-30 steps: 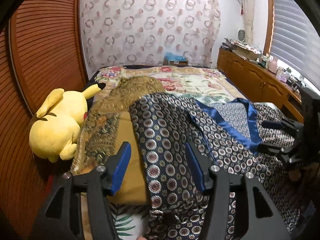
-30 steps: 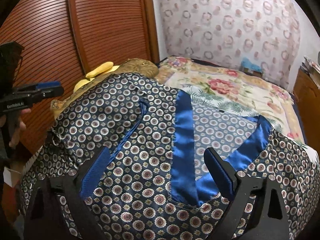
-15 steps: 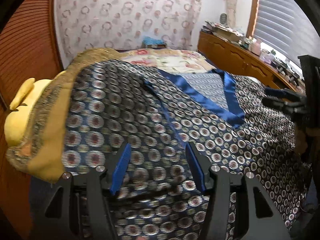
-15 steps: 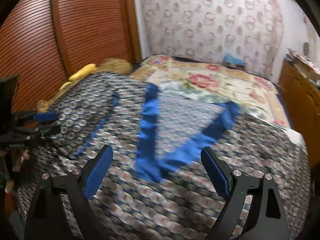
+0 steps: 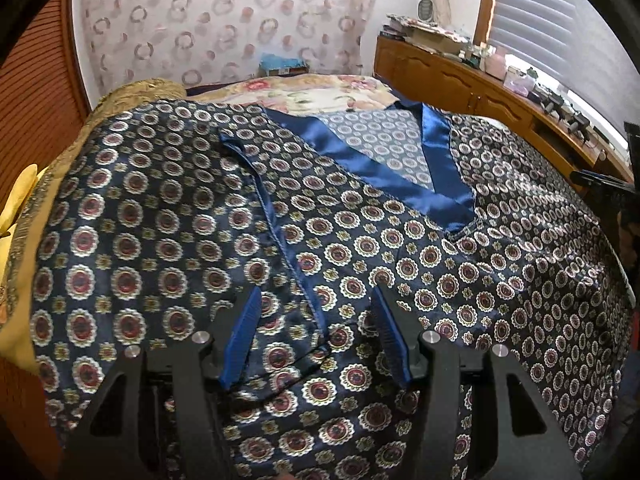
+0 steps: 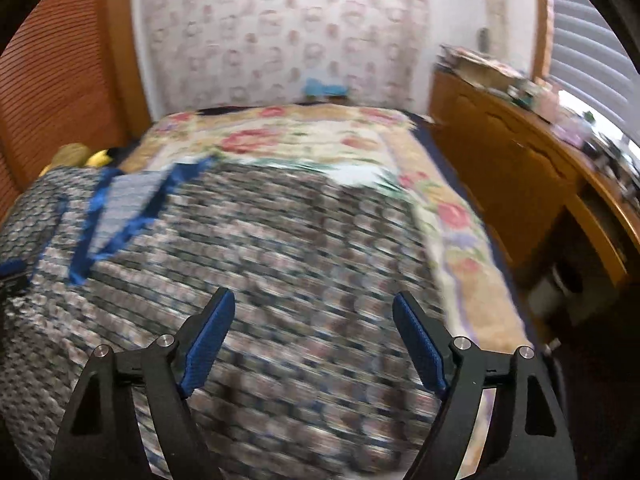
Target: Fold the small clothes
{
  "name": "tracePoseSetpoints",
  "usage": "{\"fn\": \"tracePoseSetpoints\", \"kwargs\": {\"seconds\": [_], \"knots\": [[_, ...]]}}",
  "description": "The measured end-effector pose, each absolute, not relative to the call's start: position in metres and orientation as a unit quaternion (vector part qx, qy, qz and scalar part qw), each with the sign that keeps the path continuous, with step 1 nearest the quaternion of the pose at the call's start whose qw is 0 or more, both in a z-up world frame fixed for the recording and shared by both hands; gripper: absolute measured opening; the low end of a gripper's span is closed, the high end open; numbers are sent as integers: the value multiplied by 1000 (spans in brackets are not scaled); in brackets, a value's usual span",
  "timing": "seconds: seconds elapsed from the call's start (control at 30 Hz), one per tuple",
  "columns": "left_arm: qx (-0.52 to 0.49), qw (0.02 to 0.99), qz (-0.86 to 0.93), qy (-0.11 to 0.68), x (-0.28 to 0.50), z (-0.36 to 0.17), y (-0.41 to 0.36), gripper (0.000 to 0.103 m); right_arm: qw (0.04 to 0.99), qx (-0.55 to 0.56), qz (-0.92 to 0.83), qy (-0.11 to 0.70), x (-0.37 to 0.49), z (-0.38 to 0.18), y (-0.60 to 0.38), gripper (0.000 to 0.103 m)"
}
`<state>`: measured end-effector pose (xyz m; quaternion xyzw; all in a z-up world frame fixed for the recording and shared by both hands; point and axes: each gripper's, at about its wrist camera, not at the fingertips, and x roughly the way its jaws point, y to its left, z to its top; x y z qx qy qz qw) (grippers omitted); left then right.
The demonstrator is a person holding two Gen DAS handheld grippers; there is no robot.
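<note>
A navy garment point(image 5: 160, 208) with round medallion print and a blue satin V collar point(image 5: 384, 168) lies spread over the bed. My left gripper point(image 5: 316, 332) hovers low over its near left part. It is open, with a blue seam running on the cloth below the gap and nothing pinched. My right gripper point(image 6: 314, 332) is over the garment's right half point(image 6: 280, 240), which is blurred by motion. Its jaws are closing while still wide apart, and nothing is pressed between the pads. Each gripper shows at the edge of the other's view.
A floral bedspread point(image 6: 300, 140) lies beyond the garment. A yellow plush toy point(image 5: 16, 192) and a golden-brown cloth point(image 5: 136, 92) sit at the bed's left side. A cluttered wooden cabinet point(image 6: 500, 160) runs along the right, beyond the bed's right edge. Slatted wooden doors point(image 6: 60, 80) stand on the left.
The left gripper came closer and lower over the garment, and the plush slid to the left edge. The right gripper swept right, so the collar now sits far left, and its jaws narrowed.
</note>
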<state>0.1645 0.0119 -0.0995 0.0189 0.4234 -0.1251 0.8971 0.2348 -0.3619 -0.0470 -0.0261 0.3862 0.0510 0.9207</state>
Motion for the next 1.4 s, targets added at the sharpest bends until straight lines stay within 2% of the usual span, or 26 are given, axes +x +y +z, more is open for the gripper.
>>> {"fn": "tracePoseSetpoints", "kwargs": {"seconds": [0.17,0.27,0.33,0.53,0.93,1.03,1.1,1.23,1.4], "knots": [[31,896,-125,425,166,-105,2,57,915,-12,22,403,225,-56,-397,75],[37,893,-132,428,167,-106,-3,67,910,-5,18,413,222,-61,-408,71],[49,891,-137,431,167,-107,-8,78,907,0,19,420,220,-65,-414,69],[57,886,-145,437,169,-109,-14,92,897,15,24,442,220,-72,-422,65],[61,883,-141,443,171,-112,-17,103,885,52,42,461,205,-78,-438,64],[61,883,-140,444,171,-112,-16,103,885,50,47,461,200,-77,-437,56],[61,883,-141,444,171,-113,-15,103,885,46,51,460,199,-75,-434,47],[61,883,-140,444,171,-112,-16,103,890,15,43,454,196,-72,-425,41],[63,883,-141,444,171,-112,-16,103,896,-39,20,441,192,-70,-416,7]]}}
